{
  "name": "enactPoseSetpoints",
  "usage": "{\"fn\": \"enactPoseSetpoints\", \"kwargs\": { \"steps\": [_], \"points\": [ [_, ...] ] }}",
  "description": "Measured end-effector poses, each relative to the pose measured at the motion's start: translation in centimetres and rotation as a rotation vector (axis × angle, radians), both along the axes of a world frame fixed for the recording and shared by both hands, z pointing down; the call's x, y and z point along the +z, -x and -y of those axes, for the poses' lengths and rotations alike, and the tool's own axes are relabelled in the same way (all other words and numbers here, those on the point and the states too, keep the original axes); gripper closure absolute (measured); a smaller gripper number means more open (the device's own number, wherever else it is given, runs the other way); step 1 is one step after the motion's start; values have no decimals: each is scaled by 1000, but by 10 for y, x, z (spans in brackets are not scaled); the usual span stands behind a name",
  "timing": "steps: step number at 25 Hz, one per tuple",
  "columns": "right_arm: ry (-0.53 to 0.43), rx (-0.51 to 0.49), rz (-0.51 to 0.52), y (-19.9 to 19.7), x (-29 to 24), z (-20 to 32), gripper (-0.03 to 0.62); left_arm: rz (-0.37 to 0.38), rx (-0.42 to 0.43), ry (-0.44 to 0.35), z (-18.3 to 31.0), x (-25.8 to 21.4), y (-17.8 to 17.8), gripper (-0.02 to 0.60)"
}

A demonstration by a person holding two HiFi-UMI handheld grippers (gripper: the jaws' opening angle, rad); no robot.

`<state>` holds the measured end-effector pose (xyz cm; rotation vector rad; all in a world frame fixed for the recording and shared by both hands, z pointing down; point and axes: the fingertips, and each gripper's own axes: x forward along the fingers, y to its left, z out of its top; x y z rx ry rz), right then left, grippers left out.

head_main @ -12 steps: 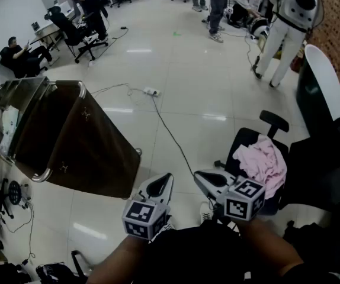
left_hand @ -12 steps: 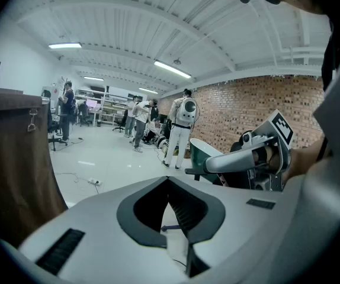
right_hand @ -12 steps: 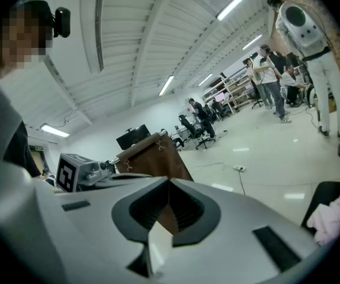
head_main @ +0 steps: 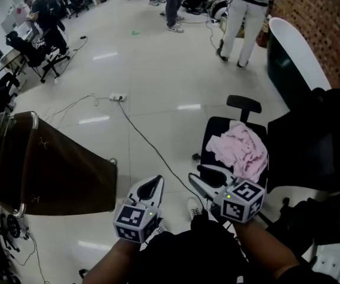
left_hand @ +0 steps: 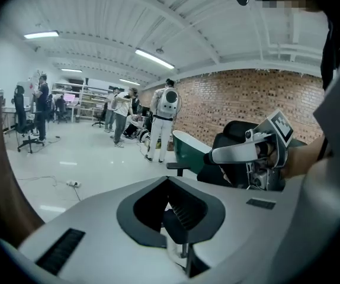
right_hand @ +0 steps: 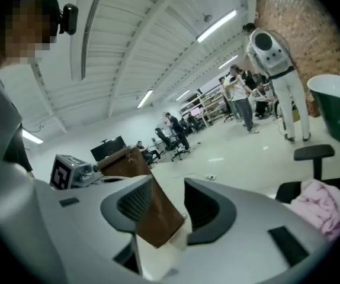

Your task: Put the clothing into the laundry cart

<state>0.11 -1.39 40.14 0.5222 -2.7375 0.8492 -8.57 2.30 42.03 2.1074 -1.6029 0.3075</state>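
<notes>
Pink clothing [head_main: 239, 148] is lying on the chair [head_main: 217, 132], well apart from the laundry cart [head_main: 57, 170]. The job is looking unstarted, with the right gripper [head_main: 195, 174] gaping empty and the left gripper [head_main: 156, 182] sitting jaws together.

- A big open-plan robotics lab-cum-office: glossy pale floor [head_main: 158, 70], strip lights [left_hand: 154, 58] under a ribbed white ceiling, one brick wall [head_main: 330, 34].
- Desks [head_main: 10, 25] with screens, rolling office chairs [head_main: 39, 55], people working.
- A white humanoid robot [right_hand: 270, 49] stands about (a power strip [head_main: 118, 97] and cables trail across the floor).
</notes>
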Motion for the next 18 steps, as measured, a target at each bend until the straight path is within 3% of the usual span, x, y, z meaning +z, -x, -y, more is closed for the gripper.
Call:
{"fn": "enactPoseSetpoints", "kwargs": {
  "steps": [5, 11, 14, 18],
  "points": [
    [-36, 202, -126, -105, 44, 74, 326, 2, 72, 23, 39, 16, -40, 581],
    [-3, 484, -327, -260, 134, 169, 326, 26, 115, 55, 92, 45, -82, 581],
    [41, 540, -389, -299, 180, 198, 326, 32, 132, 75, 117, 66, -102, 581],
    [96, 567, -409, -315, 221, 216, 327, 38, 163, 136, 141, 102, -129, 581]
  ]
}}
